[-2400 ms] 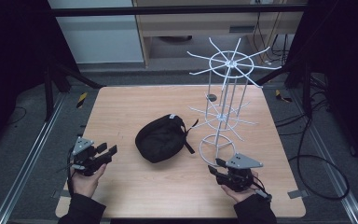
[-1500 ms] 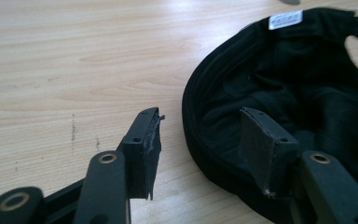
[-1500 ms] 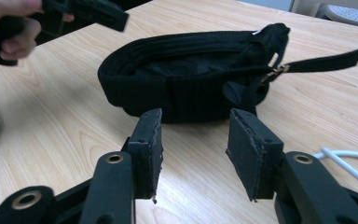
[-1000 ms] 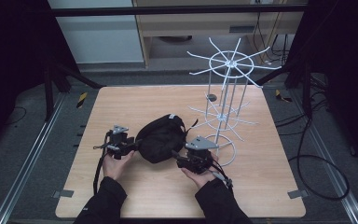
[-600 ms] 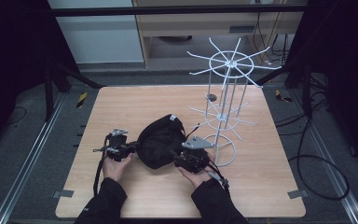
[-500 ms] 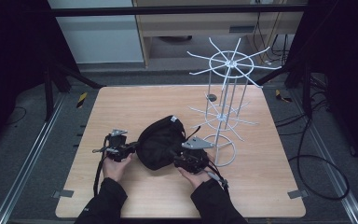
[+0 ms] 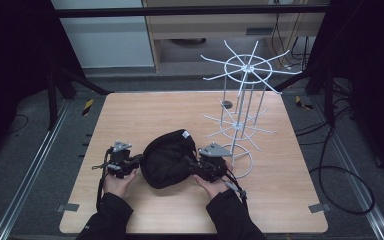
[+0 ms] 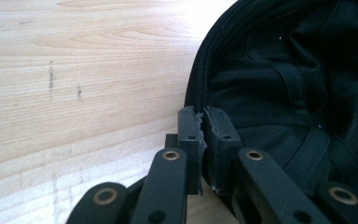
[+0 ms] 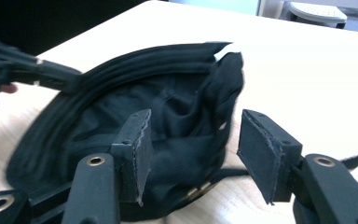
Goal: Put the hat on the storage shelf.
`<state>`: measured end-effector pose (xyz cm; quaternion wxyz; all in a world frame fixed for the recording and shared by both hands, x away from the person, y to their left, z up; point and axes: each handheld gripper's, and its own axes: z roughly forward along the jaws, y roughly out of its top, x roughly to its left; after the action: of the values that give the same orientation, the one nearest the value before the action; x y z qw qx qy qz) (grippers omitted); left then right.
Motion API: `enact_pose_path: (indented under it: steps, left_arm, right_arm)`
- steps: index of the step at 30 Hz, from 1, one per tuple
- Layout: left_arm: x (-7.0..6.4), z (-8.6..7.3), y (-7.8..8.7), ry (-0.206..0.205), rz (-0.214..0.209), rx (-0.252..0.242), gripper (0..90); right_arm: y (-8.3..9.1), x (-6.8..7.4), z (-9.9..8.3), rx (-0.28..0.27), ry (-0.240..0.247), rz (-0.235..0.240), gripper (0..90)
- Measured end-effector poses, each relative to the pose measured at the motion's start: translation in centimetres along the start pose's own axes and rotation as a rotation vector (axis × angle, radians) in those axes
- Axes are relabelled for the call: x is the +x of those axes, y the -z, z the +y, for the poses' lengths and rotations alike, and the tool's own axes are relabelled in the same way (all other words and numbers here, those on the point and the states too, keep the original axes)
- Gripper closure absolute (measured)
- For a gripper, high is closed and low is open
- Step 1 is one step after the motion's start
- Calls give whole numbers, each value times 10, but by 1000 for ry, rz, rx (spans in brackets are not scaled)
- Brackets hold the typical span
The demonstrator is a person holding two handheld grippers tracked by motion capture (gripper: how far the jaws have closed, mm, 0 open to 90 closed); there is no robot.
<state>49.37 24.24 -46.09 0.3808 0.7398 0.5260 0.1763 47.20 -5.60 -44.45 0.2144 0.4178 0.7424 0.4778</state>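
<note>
A black cap (image 7: 167, 157) lies upside down on the wooden table (image 7: 145, 112), between both hands. My left gripper (image 7: 136, 161) is at its left edge, and in the left gripper view (image 8: 202, 122) the jaws are shut on the cap's brim edge (image 8: 200, 86). My right gripper (image 7: 192, 166) is at the cap's right side. In the right gripper view (image 9: 192, 151) its jaws stand open around the crumpled black fabric (image 9: 177, 126) at the cap's back. The left gripper's jaws (image 9: 37, 72) show at the far rim.
A white wire display rack (image 7: 245, 100) with radiating arms and a ring base stands just right of the right gripper. Bare wood lies behind the cap and along the front edge. Dark floor, metal rails and cables surround the table.
Both hands came in from the table's front corners to the cap. Over the last second the cap's left side rose slightly and the right gripper nudged closer.
</note>
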Motion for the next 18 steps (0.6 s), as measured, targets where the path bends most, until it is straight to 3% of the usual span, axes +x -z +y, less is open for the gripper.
enact_pose_path:
  steps: [8, 15, 18]
  left_arm:
    - [-4, -8, 11, -34, -22, -10, 851]
    - [-6, -13, 11, -46, -24, 1, 851]
    - [-5, -13, 11, -36, -25, -3, 851]
  right_arm:
    - [-21, -4, 0, 42, -4, -15, 496]
    - [-24, 0, -2, 49, 42, -7, 754]
    - [-21, 0, -1, 37, 50, 12, 811]
